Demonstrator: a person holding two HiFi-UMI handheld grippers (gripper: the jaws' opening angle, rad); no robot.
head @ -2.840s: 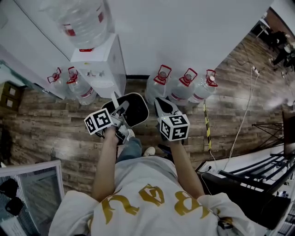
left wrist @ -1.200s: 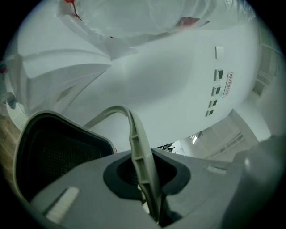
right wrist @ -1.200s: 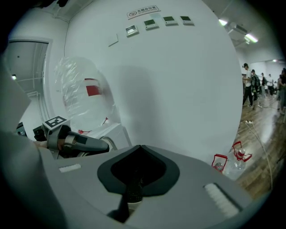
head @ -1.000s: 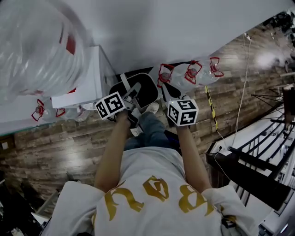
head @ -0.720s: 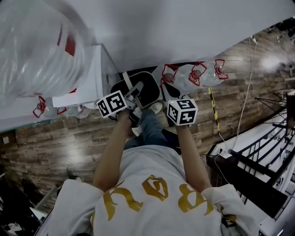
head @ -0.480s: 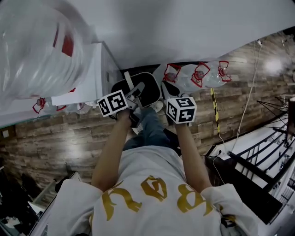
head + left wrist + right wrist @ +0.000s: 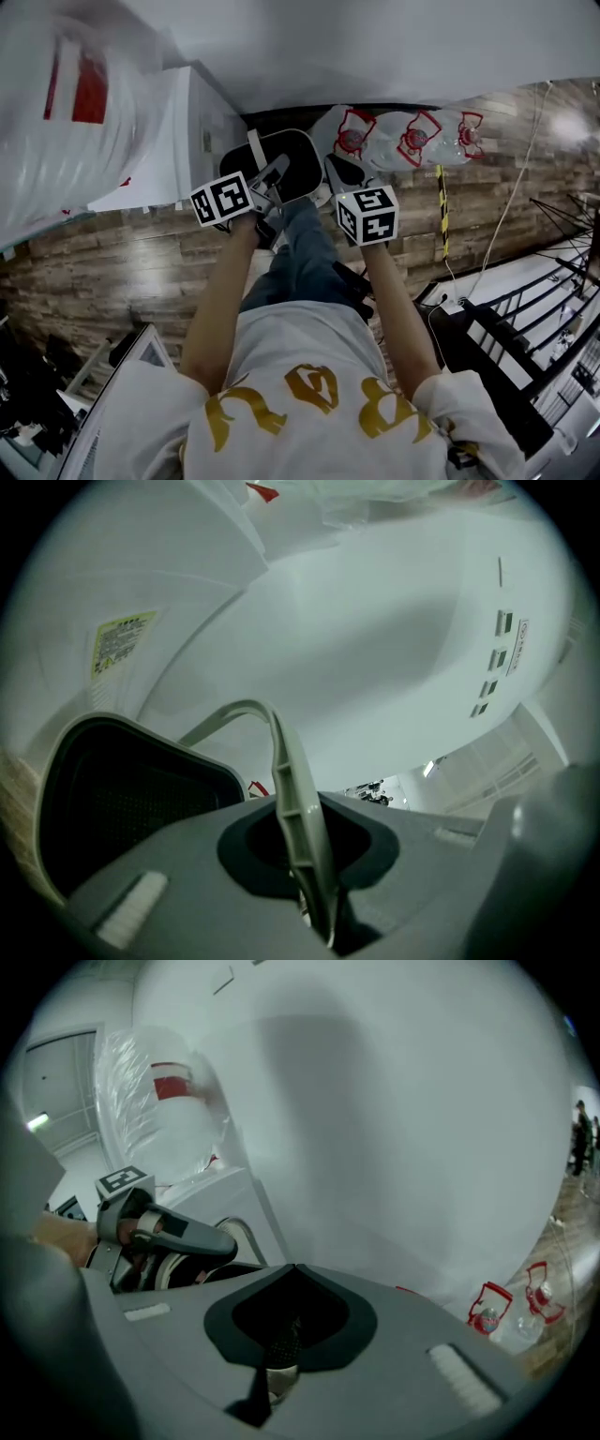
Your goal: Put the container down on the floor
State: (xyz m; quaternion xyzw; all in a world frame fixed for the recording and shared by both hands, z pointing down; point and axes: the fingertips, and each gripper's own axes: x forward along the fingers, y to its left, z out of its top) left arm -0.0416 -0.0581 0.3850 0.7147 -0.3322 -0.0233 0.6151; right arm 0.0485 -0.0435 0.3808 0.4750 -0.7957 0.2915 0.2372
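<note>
White wall [image 7: 375, 47] across the far side; wood floor [image 7: 112, 272] below. Water dispenser [image 7: 183, 122] far left, big inverted jug [image 7: 66, 103] on top. Three red-capped bottles [image 7: 403, 136] lie on the floor, far right.

Container [image 7: 281, 161]: black oval bin with mesh walls and a pale rim. It sits at the wall's foot, just right of the dispenser. Mouth faces up at the head camera; long axis runs roughly left-right. Can't tell if its base touches the floor.

Left gripper [image 7: 272, 178]: jaws clamped on the grey bail handle [image 7: 292, 789], which arcs up over the bin's left end. Right gripper [image 7: 336, 171]: jaws pinched together on the bin's right wall, mesh showing between them.
</note>
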